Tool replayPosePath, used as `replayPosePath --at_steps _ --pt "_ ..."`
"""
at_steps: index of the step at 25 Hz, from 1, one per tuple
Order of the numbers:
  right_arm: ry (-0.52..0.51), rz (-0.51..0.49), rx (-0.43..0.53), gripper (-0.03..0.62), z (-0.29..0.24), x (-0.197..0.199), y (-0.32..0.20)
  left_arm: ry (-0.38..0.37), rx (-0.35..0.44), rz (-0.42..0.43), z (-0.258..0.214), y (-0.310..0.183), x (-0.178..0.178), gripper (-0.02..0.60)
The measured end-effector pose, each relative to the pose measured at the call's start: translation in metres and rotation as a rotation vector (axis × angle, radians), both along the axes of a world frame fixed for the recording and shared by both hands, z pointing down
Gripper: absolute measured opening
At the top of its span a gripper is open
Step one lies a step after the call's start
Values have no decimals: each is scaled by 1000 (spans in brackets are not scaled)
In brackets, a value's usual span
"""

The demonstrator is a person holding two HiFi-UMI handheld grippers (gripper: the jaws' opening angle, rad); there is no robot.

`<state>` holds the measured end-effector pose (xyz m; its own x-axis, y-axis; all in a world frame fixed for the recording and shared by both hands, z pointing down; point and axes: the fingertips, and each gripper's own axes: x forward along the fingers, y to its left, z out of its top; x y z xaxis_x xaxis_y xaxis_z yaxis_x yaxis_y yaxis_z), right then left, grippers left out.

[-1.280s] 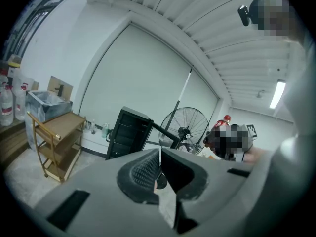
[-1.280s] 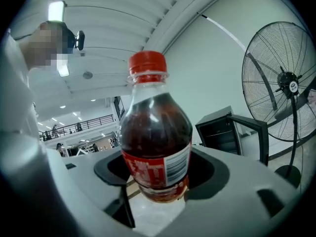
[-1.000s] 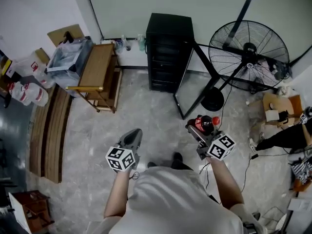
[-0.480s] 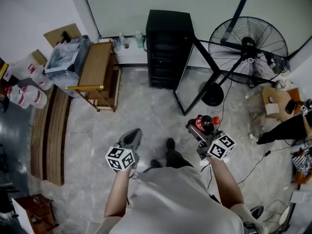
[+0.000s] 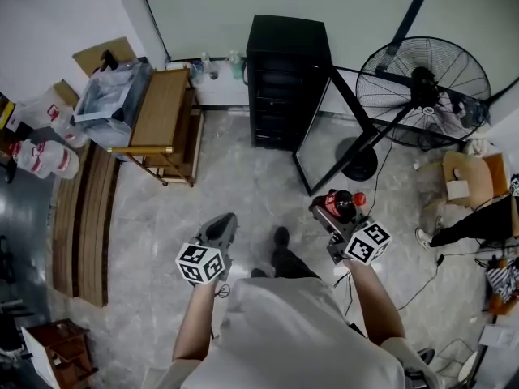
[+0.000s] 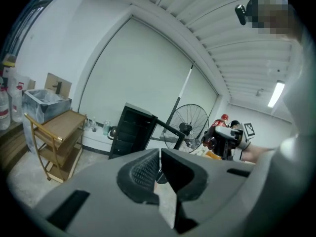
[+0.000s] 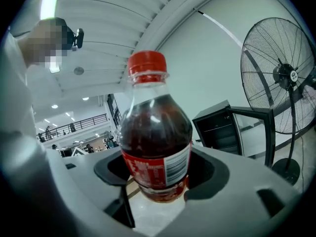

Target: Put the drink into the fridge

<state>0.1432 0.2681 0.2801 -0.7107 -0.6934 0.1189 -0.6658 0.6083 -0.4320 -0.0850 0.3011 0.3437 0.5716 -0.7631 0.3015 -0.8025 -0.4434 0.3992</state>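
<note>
A cola bottle (image 7: pixel 155 137) with a red cap and red label stands upright between the jaws of my right gripper (image 7: pixel 157 174), which is shut on it. The same bottle (image 5: pixel 339 205) shows in the head view, right of centre, above the right gripper (image 5: pixel 333 221). The small black fridge (image 5: pixel 285 79) stands against the far wall, its glass door (image 5: pixel 315 140) swung open toward me. The fridge (image 7: pixel 222 130) sits right of the bottle in the right gripper view. My left gripper (image 5: pixel 219 232) hangs at the lower left, shut and empty; its jaws (image 6: pixel 159 172) meet in the left gripper view.
A large floor fan (image 5: pixel 426 87) stands right of the fridge, its base by the open door. A wooden trolley (image 5: pixel 162 124) with a plastic bin (image 5: pixel 113 96) is left of the fridge. Wooden planks (image 5: pixel 81 225) lie along the left. A person's legs (image 5: pixel 470 225) and boxes are at right.
The fridge and fan have shifted slightly in the head view as the person steps forward; a foot has moved ahead. Both grippers keep their places and the bottle stays gripped.
</note>
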Motion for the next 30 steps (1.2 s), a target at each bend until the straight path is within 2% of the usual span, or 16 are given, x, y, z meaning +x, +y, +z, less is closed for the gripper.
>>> replayPosePath --at_steps 16,22,30 --pt "26 -87 1 308 19 37 -166 -41 -22 -55 4 -154 48 14" --pt "30 -112 -16 308 34 42 -205 -48 -31 -62 6 -192 62 14" --pt "21 -81 -71 308 53 37 -243 -47 -61 -35 16 -231 58 14"
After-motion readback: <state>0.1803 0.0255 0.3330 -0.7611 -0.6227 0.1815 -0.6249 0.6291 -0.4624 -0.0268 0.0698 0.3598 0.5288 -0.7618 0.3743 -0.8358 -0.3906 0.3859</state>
